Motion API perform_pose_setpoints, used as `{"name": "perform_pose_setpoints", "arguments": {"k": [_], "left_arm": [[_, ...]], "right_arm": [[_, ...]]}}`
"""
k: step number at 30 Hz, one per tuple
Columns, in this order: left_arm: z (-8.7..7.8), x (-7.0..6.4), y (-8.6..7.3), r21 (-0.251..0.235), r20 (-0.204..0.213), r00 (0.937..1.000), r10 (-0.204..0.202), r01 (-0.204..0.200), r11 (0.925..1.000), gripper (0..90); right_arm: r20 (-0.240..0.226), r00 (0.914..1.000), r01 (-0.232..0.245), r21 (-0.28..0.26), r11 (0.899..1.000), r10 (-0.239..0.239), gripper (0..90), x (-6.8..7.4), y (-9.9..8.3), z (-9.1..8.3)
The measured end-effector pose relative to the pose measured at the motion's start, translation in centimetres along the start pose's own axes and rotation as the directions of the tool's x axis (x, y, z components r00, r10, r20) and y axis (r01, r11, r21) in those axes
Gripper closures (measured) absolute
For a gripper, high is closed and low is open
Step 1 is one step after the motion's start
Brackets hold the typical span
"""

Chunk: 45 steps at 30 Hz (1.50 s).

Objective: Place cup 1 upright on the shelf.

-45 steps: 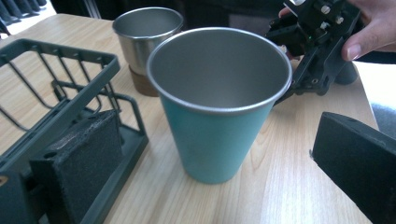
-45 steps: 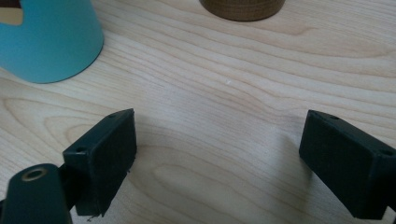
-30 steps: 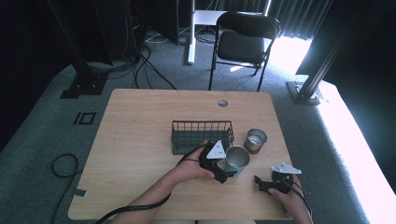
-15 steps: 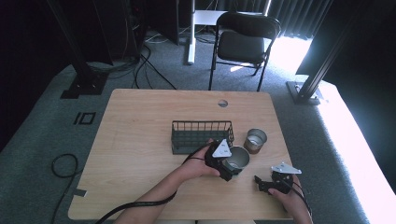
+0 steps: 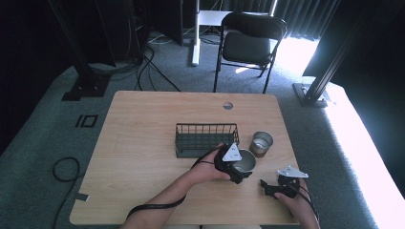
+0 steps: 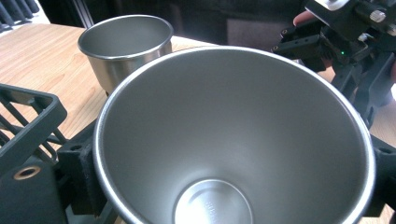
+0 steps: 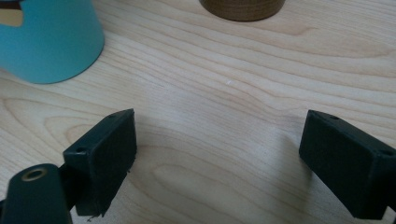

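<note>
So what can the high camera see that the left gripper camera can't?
The high view takes in the chair and the whole table. The left gripper view looks right down into the near cup, to its shiny round bottom. Both show that cup, the second cup beyond it, the black wire basket and the right gripper.

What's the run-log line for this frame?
left gripper: shut on steel cup, beside wire basket | right gripper: open, over bare table | second steel cup: standing apart
</note>
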<state>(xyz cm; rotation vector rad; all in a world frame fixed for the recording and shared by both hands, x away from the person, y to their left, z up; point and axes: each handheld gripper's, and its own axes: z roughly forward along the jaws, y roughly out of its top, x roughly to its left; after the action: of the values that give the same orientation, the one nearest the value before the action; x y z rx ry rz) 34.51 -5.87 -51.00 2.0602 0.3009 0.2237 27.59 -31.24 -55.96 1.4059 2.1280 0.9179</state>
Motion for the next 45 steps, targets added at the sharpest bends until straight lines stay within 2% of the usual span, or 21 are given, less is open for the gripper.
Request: {"name": "perform_pose_setpoints", "arguments": {"k": [4, 8, 9, 20, 22, 27, 33, 40, 45], "left_arm": [[0.0, -0.1, 0.2, 0.015, 0.017, 0.9998, 0.008, -0.008, 0.9999, 13.5], [0.0, -0.1, 0.5, 0.013, 0.027, 0.9996, -0.001, 0.0, 0.9999, 13.7], [-0.3, -0.1, 0.8, -0.003, 0.027, 0.9996, -0.007, 0.007, 1.0, 13.7], [-2.3, -0.2, 2.4, -0.055, 0.058, 0.9982, -0.013, 0.016, 0.9984, 13.7], [-2.8, -0.2, 2.8, -0.055, 0.065, 0.9979, -0.002, 0.005, 0.9985, 13.7], [-3.9, -0.1, 3.8, -0.07, 0.062, 0.998, 0.011, -0.007, 0.9975, 13.7], [-5.0, 0.5, 4.6, -0.099, 0.063, 0.998, -0.006, 0.012, 0.995, 13.7], [-6.7, 1.1, 5.4, -0.111, 0.061, 0.9981, -0.002, 0.008, 0.9938, 13.6], [-7.6, 1.6, 5.9, -0.128, 0.044, 0.999, -0.004, 0.01, 0.9917, 13.7]], "right_arm": [[0.0, 1.0, 0.0, 0.0, 1.0, 0.0, 10.7, 0.0, 0.0, 0.0], [0.0, 1.0, 0.0, 0.0, 1.0, 0.0, 10.7, 0.0, 0.0, 0.0], [0.0, 1.0, 0.0, 0.0, 1.0, 0.0, 10.7, 0.0, 0.0, 0.0], [0.001, 1.0, 0.0, 0.0, 1.0, 0.0, 10.7, 0.0, 0.0, 0.0], [0.0, 1.0, 0.001, 0.0, 1.0, -0.001, 10.7, 0.0, 0.0, 0.0], [0.001, 1.0, 0.001, -0.001, 1.0, -0.001, 10.7, 0.0, 0.0, 0.0], [0.001, 1.0, 0.0, 0.0, 1.0, 0.0, 10.7, 0.0, 0.0, 0.0], [0.001, 1.0, 0.0, 0.0, 1.0, 0.0, 10.7, 0.0, 0.0, 0.0], [0.001, 1.0, 0.0, 0.0, 1.0, 0.0, 10.7, 0.0, 0.0, 0.0]]}}
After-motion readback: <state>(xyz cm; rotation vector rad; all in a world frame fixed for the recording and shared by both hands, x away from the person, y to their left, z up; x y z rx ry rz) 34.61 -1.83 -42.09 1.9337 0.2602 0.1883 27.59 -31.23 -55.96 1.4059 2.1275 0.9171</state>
